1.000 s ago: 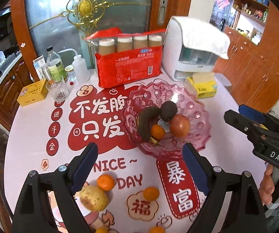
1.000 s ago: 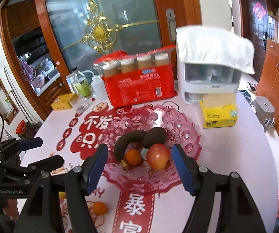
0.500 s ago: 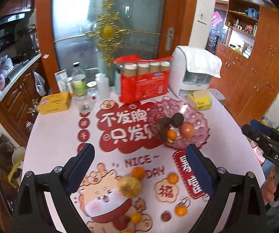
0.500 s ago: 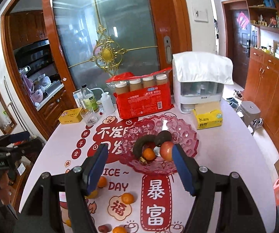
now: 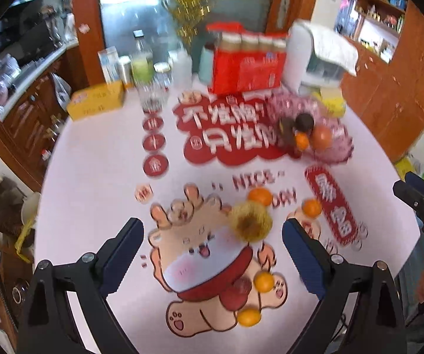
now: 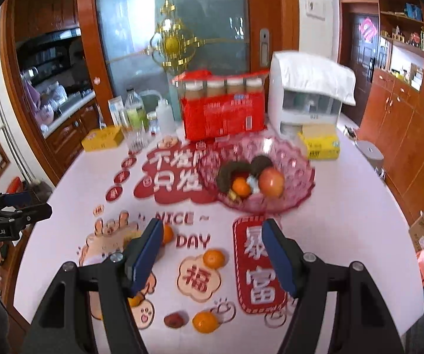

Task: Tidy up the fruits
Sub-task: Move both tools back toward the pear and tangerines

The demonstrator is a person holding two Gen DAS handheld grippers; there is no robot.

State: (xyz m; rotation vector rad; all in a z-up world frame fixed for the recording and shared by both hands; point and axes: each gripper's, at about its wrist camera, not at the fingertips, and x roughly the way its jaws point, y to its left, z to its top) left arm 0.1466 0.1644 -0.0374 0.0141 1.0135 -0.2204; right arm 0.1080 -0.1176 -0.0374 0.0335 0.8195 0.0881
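A pink glass bowl [image 6: 297,159] holds a red apple [image 6: 271,181], an orange [image 6: 240,187] and dark fruits. It shows blurred in the left wrist view [image 5: 338,150]. Loose on the table lie several oranges [image 6: 214,258] [image 5: 259,196], a yellow-brown round fruit [image 5: 250,221] and a small dark red fruit [image 6: 174,319]. My left gripper [image 5: 213,255] is open and empty above the near table, the yellow-brown fruit just ahead of its right finger. My right gripper [image 6: 212,250] is open and empty above the loose oranges.
At the table's back stand a red carton of jars [image 6: 223,109], a white appliance under a cloth [image 6: 309,100], a yellow tissue pack [image 6: 319,144], a yellow box [image 6: 102,138], bottles and a glass [image 6: 136,138]. Wooden cabinets stand to the right.
Both grippers have drawn back and up from the bowl toward the near table edge. The left view now looks down on the loose fruit. Both stayed open.
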